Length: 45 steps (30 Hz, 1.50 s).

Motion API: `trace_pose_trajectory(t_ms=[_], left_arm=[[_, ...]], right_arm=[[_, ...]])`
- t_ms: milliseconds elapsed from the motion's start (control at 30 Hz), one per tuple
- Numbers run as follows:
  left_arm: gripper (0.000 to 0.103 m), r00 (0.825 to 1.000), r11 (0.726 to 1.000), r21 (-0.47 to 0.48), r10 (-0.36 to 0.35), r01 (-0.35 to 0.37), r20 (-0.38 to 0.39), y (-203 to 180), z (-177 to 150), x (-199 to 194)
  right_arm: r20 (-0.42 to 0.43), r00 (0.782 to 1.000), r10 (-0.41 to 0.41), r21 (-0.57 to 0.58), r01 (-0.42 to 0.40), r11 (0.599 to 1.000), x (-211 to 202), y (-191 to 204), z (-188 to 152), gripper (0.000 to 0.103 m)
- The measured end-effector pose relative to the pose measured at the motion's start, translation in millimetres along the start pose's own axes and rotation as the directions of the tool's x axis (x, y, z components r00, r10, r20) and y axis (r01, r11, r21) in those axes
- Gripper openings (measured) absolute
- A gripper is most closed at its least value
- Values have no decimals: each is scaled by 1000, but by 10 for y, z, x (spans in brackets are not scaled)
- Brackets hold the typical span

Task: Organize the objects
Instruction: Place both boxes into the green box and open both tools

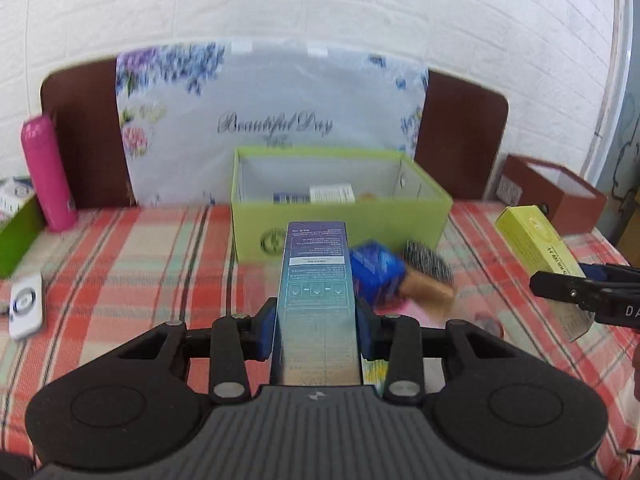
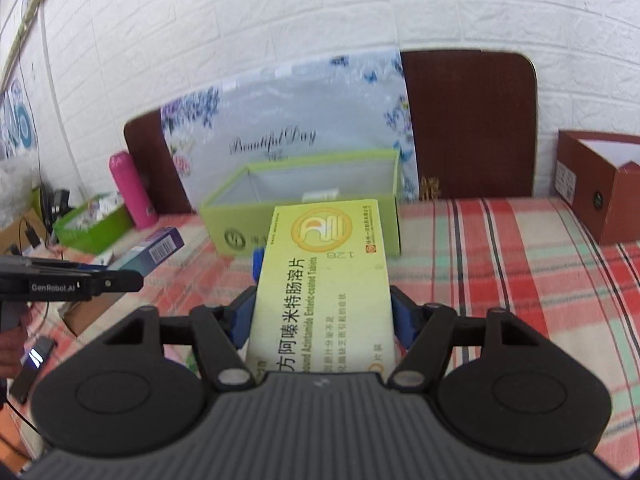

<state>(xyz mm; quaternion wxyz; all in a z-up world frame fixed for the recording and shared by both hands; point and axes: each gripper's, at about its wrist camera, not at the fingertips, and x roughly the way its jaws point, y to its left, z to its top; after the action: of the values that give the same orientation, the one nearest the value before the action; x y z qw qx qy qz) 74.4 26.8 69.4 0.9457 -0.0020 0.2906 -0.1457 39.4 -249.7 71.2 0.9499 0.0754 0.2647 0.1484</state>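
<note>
My left gripper (image 1: 317, 326) is shut on a long blue-and-teal carton (image 1: 316, 280), held above the plaid bedcover and pointing at the open green box (image 1: 340, 232). My right gripper (image 2: 322, 312) is shut on a flat yellow medicine box (image 2: 322, 276), also raised and aimed at the green box (image 2: 308, 224). The right gripper with its yellow box (image 1: 540, 248) shows at the right edge of the left wrist view. The left gripper with its blue carton (image 2: 154, 252) shows at the left of the right wrist view. A few small packets (image 1: 320, 194) lie inside the green box.
A small blue box (image 1: 376, 270), a bristle brush (image 1: 430, 266) and a tan object (image 1: 428, 290) lie on the plaid cover before the green box. A pink bottle (image 1: 48, 172) and a white device (image 1: 26, 304) stand left. A brown box (image 2: 600, 192) sits right, a floral board (image 1: 272, 120) behind.
</note>
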Motion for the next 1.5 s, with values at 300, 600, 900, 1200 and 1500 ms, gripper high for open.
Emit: trace_pose_trajectory(t_ms=[300, 600, 900, 1200, 1500], left_arm=[[41, 997, 1000, -16, 25, -24, 79, 7, 779, 594], [41, 996, 996, -45, 76, -74, 41, 166, 1139, 1475], [87, 981, 982, -50, 186, -183, 51, 267, 1043, 1879], [87, 980, 979, -62, 195, -192, 48, 230, 961, 1511], [87, 981, 979, -68, 194, -192, 29, 7, 649, 764]], right_arm=[[59, 998, -31, 47, 28, 998, 835, -50, 704, 66], [17, 993, -115, 93, 113, 989, 1872, -227, 964, 66], [-51, 990, -130, -63, 127, 990, 2503, -171, 764, 87], [58, 990, -131, -62, 135, 989, 1952, -141, 795, 103], [104, 989, -105, 22, 103, 994, 1043, -137, 598, 103]])
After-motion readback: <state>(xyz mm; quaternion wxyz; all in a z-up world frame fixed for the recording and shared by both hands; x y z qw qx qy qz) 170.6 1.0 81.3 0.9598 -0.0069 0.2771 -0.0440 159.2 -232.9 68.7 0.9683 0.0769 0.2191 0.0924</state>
